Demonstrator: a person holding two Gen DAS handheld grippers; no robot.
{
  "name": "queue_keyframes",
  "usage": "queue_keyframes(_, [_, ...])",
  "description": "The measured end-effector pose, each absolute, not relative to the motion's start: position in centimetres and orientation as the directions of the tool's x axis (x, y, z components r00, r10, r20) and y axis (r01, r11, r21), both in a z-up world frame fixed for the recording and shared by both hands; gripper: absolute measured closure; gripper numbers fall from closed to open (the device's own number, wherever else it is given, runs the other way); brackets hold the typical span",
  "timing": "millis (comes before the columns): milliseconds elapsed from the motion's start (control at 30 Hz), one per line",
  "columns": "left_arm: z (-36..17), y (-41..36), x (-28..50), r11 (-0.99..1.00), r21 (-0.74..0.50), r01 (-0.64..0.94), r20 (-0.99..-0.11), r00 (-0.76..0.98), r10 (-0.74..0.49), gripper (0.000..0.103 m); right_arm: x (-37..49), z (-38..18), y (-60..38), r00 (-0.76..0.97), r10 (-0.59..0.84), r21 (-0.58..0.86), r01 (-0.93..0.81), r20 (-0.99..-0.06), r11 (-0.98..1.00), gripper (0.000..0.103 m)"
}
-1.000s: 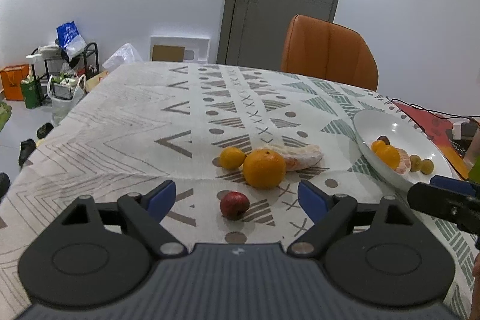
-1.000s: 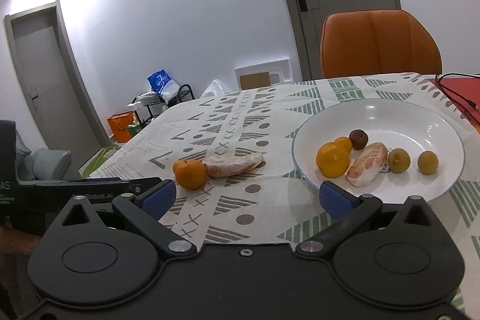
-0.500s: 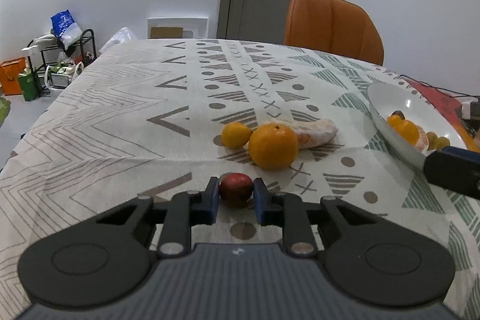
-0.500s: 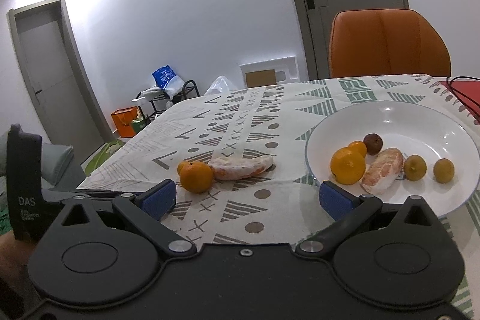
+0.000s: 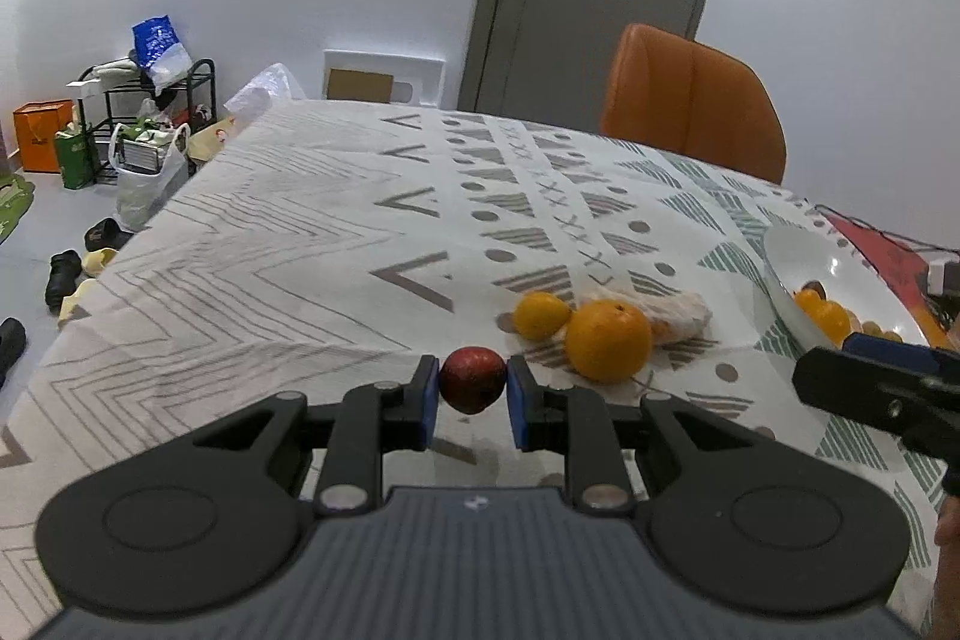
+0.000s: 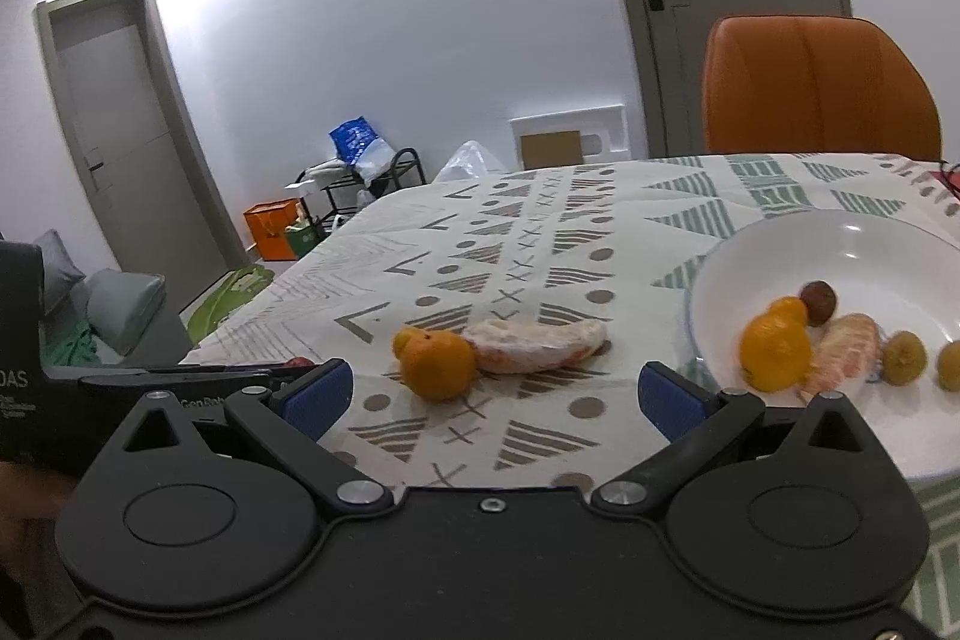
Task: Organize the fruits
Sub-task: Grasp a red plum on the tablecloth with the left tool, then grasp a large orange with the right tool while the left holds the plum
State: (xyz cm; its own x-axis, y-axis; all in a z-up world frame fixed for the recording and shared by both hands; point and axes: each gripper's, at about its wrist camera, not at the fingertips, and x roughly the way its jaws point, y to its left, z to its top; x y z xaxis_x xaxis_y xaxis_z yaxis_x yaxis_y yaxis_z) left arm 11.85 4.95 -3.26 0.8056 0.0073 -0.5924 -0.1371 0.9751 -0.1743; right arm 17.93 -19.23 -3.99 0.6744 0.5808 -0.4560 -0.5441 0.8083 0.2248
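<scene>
1. I am holding the small dark-red round fruit point(image 5: 471, 379) in my left gripper point(image 5: 471, 403) — the blue pads are pressing on both of its sides, where a second ago the jaws were standing wide around it on the patterned cloth tabletop point(image 5: 312, 244).

2. The red fruit is now sitting higher against the cloth than half a second ago, with a faint shadow under it, so I am judging it to be lifted clear, though I cannot be sure of the gap.

3. My right gripper point(image 6: 489, 394) is hanging wide open with nothing between its pads, hovering near the edge of the white round ceramic bowl point(image 6: 840, 235).

4. Left on the cloth are the large orange citrus point(image 5: 608, 339), the smaller yellow-orange citrus point(image 5: 541, 315) and the peeled pinkish fruit segment in clear wrap point(image 5: 675, 311), all clustered and touching.

5. The bowl is already carrying several pieces — citrus, a peeled segment, small brownish fruits.

6. With the grip secure, I am reading the next step as carrying the red fruit rightward over the bowl's rim; three pieces would remain afterwards.
</scene>
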Motion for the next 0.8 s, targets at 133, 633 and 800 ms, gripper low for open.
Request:
queue_keyframes(133, [-3.0, 5.7, 11.6, 0.971, -0.179, -0.158, -0.586, 0.81, 0.024, 0.081, 18.2, -4.0, -18.1, 0.662, 0.593, 0.22, -0.562, -0.458, 0.797, 0.001])
queue_keyframes(633, [-2.4, 9.4, 9.9, 0.95, -0.206, -0.236, -0.565, 0.821, 0.081, 0.081, 19.8, -4.8, -14.1, 0.61, 0.604, 0.203, -0.597, -0.514, 0.776, 0.026])
queue_keyframes(800, [-2.4, 10.7, 9.4, 0.941, -0.217, -0.261, -0.561, 0.822, 0.098, 0.081, 20.7, -5.4, -12.7, 0.606, 0.582, 0.193, -0.584, -0.543, 0.789, 0.034])
